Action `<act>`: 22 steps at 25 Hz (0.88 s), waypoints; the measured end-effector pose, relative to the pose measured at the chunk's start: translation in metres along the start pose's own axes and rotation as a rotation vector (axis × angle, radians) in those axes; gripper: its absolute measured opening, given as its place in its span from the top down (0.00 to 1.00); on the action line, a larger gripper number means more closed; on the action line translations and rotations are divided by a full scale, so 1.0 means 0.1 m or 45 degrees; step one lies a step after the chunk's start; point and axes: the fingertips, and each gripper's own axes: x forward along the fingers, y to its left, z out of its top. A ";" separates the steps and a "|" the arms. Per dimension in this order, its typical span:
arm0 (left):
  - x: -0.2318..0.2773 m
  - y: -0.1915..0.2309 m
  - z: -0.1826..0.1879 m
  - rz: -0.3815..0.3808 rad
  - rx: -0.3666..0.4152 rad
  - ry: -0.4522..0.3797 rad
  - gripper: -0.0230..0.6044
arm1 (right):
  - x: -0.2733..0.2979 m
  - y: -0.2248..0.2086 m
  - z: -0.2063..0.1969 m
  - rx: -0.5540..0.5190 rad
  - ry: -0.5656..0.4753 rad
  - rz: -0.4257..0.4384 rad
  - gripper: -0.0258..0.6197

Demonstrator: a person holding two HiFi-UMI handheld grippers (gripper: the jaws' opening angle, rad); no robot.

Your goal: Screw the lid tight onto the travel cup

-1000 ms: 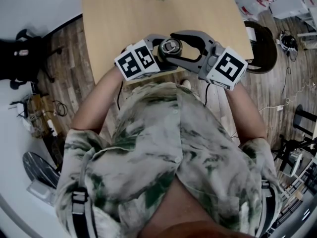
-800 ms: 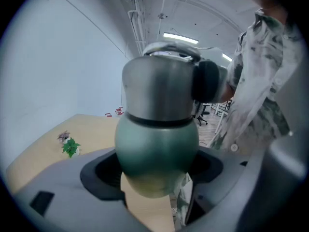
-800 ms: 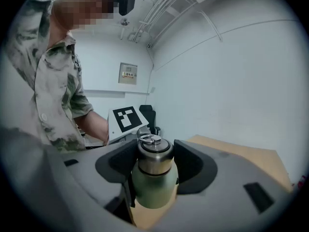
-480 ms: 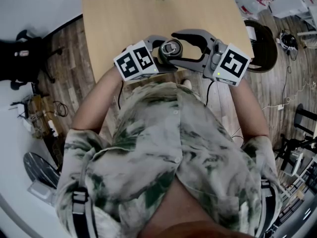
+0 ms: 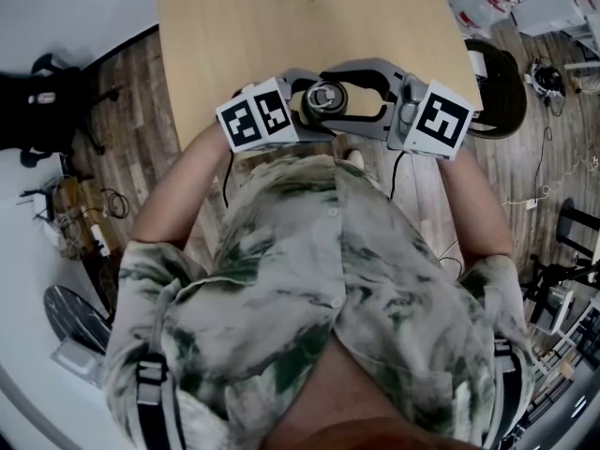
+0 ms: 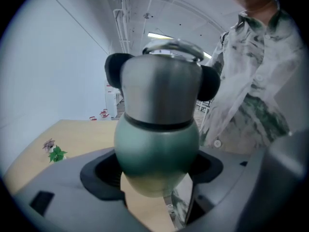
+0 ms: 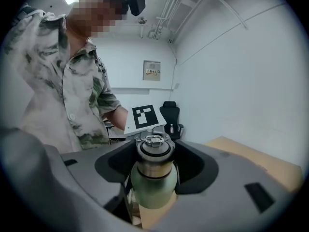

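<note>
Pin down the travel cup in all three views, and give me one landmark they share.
Head view: the green-bodied, steel-topped travel cup is upper centre, over the table's near edge.
Left gripper view: it fills the centre, steel top upward.
Right gripper view: lower centre, looking smaller.
Shared landmark: the pale wooden table, seen at lower left and at right in the gripper views.
</note>
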 end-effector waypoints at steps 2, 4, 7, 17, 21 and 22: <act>-0.01 0.04 -0.03 0.031 -0.015 0.004 0.36 | 0.02 -0.04 -0.02 0.011 -0.001 -0.050 0.55; -0.01 0.10 -0.05 0.065 -0.044 -0.004 0.36 | 0.01 -0.08 -0.03 0.032 -0.025 -0.113 0.56; -0.01 0.16 -0.05 0.105 -0.071 -0.015 0.36 | -0.02 -0.14 -0.04 0.051 -0.065 -0.200 0.57; -0.05 0.29 -0.13 0.151 -0.092 -0.023 0.36 | -0.17 -0.21 -0.08 0.107 -0.127 -0.283 0.56; -0.10 0.41 -0.18 0.206 -0.109 -0.025 0.36 | -0.32 -0.31 -0.15 0.154 -0.151 -0.366 0.59; -0.11 0.45 -0.20 0.224 -0.115 -0.027 0.36 | -0.34 -0.33 -0.18 0.166 -0.153 -0.387 0.61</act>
